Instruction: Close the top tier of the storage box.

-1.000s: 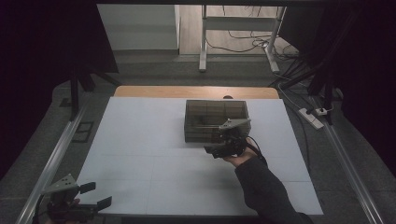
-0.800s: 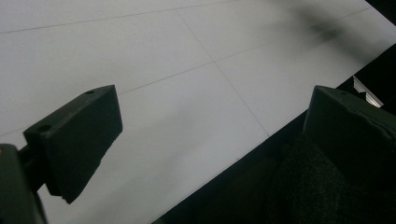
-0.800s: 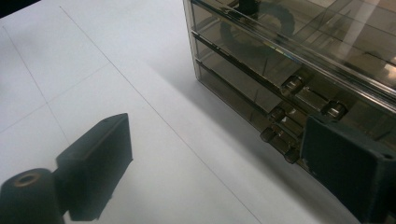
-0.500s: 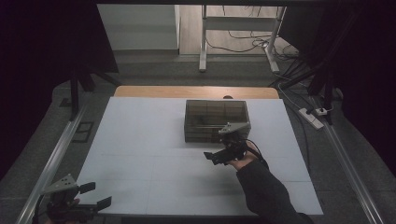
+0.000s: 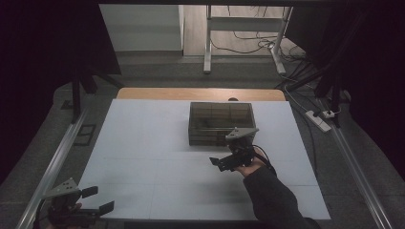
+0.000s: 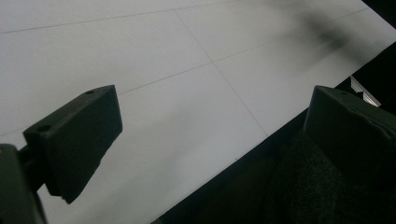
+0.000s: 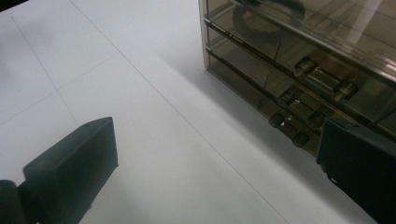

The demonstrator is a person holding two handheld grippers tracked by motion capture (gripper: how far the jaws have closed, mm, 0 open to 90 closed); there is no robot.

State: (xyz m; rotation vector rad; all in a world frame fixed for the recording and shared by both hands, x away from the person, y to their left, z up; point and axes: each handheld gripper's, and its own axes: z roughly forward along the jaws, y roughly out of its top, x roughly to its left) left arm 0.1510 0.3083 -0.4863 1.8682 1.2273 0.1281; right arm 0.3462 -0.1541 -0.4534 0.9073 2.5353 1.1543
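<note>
A smoky see-through drawer box (image 5: 219,123) stands on the white table (image 5: 143,143), right of the middle. In the right gripper view its front (image 7: 299,70) shows three stacked drawers, all pushed in, each with a small bar handle (image 7: 322,79). My right gripper (image 5: 220,163) hovers just in front of the box, pointing left, jaws wide apart with nothing in them (image 7: 219,135). At the table's near left corner my left gripper (image 5: 98,200) is open and empty, looking across the bare table surface and its near edge (image 6: 210,102).
A wooden strip (image 5: 200,94) runs along the table's far edge. A power strip (image 5: 321,119) and cables lie on the floor at the right. A metal rail (image 5: 52,162) runs along the left side. Metal frame legs (image 5: 207,43) stand farther back.
My right gripper has drawn back from the drawer box's front toward the near side and slightly left. The left gripper has stayed in place.
</note>
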